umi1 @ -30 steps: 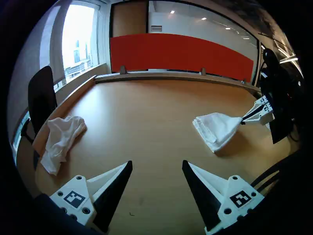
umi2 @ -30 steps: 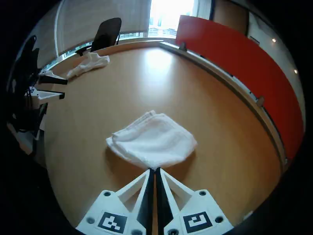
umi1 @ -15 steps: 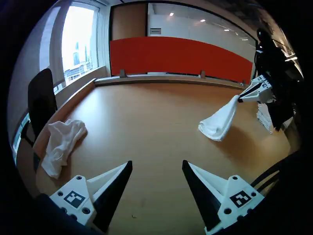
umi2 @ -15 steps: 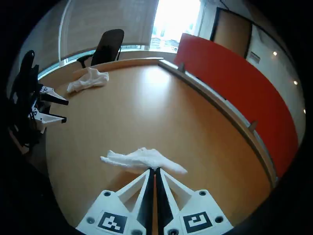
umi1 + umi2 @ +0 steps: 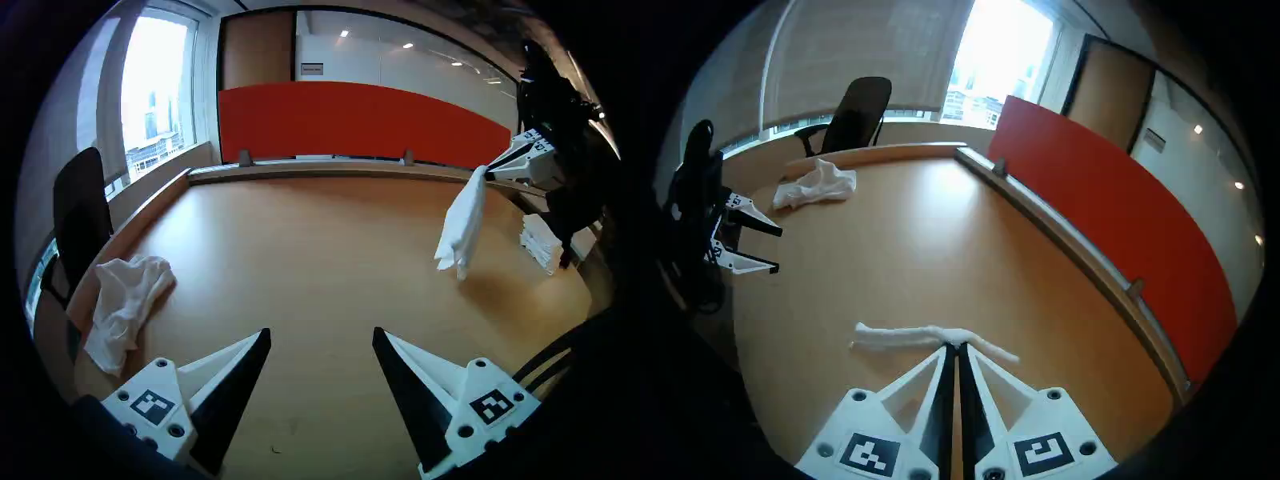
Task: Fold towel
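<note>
The right gripper (image 5: 958, 350) is pinching a towel (image 5: 916, 334) between fingers pressed tight together. From its own camera the cloth is appearing as a thin, edge-on strip. The left gripper view is giving the side look: the towel (image 5: 462, 224) is hanging limp from that gripper (image 5: 490, 169) above the table (image 5: 320, 232), near a stack of folded towels (image 5: 542, 242). The left gripper (image 5: 320, 352) is hovering with fingers spread wide, holding nothing. A crumpled towel (image 5: 124, 300) is lying beside the chair (image 5: 80, 216).

Office with long desk (image 5: 320, 240), red divider (image 5: 360, 120), desk chair (image 5: 80, 216).
</note>
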